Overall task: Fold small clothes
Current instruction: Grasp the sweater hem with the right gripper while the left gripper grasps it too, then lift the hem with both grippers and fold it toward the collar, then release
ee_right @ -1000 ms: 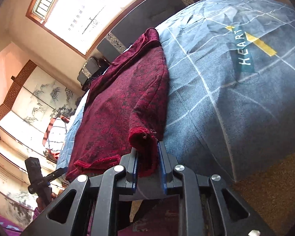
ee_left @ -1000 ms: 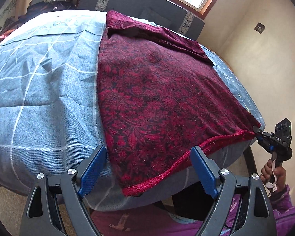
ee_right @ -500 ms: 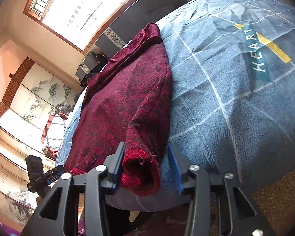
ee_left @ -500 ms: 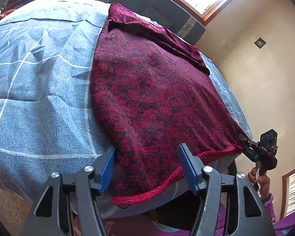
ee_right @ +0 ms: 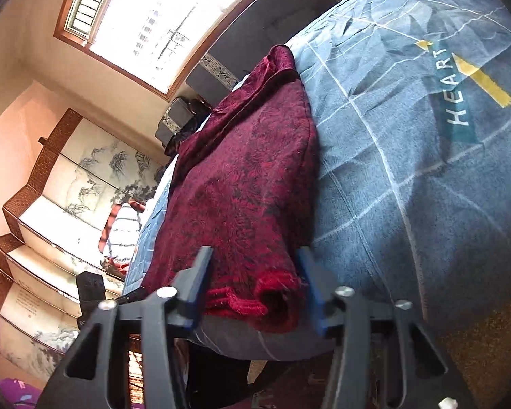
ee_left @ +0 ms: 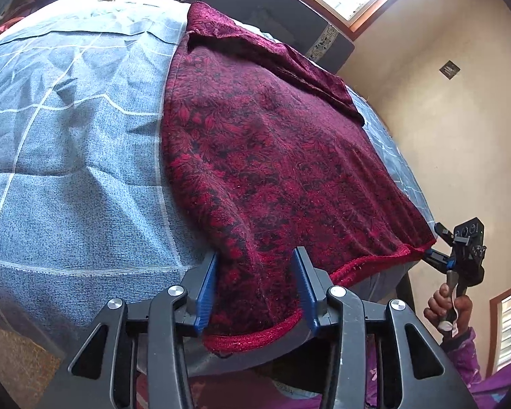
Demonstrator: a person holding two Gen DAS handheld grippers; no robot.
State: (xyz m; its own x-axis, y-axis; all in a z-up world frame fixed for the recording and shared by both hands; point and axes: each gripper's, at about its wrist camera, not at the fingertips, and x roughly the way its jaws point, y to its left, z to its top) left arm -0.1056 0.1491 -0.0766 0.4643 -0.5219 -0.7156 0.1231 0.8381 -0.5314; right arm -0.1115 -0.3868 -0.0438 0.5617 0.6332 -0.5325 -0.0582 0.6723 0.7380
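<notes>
We are working at the near hem of the maroon garment (ee_left: pixel 282 156), lying lengthwise across the bed (ee_left: pixel 68 170). The left tool (ee_left: pixel 255 293) is closing around one hem corner, not yet clamped; the right tool (ee_right: pixel 252 289) has just been opening, jaws apart around the other.

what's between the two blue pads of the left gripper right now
In the left wrist view, the near hem corner of the dark red patterned knit garment lies between the left gripper's blue pads, draped over the blue checked bedspread's edge.
</notes>
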